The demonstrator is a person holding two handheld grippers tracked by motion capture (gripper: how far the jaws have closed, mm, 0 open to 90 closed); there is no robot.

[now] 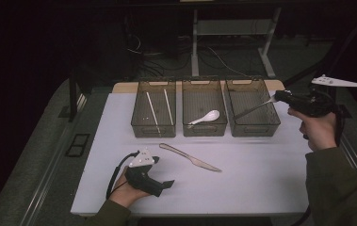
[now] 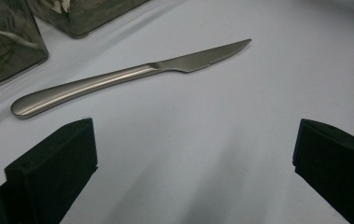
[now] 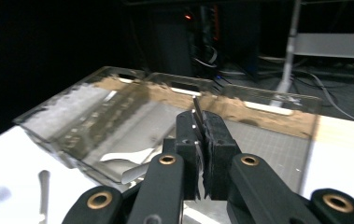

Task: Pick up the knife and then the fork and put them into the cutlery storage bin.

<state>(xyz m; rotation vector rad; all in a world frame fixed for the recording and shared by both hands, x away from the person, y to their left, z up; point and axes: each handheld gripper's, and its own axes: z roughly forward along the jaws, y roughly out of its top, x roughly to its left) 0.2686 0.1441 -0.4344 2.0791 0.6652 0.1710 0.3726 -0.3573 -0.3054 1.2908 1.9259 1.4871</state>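
A steel knife (image 1: 190, 157) (image 2: 118, 77) lies on the white table (image 1: 251, 183), its blade pointing right in the high view. My left gripper (image 1: 163, 172) (image 2: 193, 144) rests on the table just short of the knife, open, with nothing between its black fingers (image 2: 53, 163). My right gripper (image 1: 278, 96) (image 3: 205, 126) is raised over the right clear bin (image 1: 256, 129). It is shut on one end of a slim metal utensil (image 1: 254, 108) (image 3: 196, 109), seemingly a fork, which slants down into that bin.
Three clear bins stand in a row at the back. The left bin (image 1: 153, 133) holds chopsticks (image 1: 152, 110). The middle bin (image 1: 204, 131) holds a white spoon (image 1: 206, 117). Past the table are dark floor, cables and a desk frame (image 1: 265, 52).
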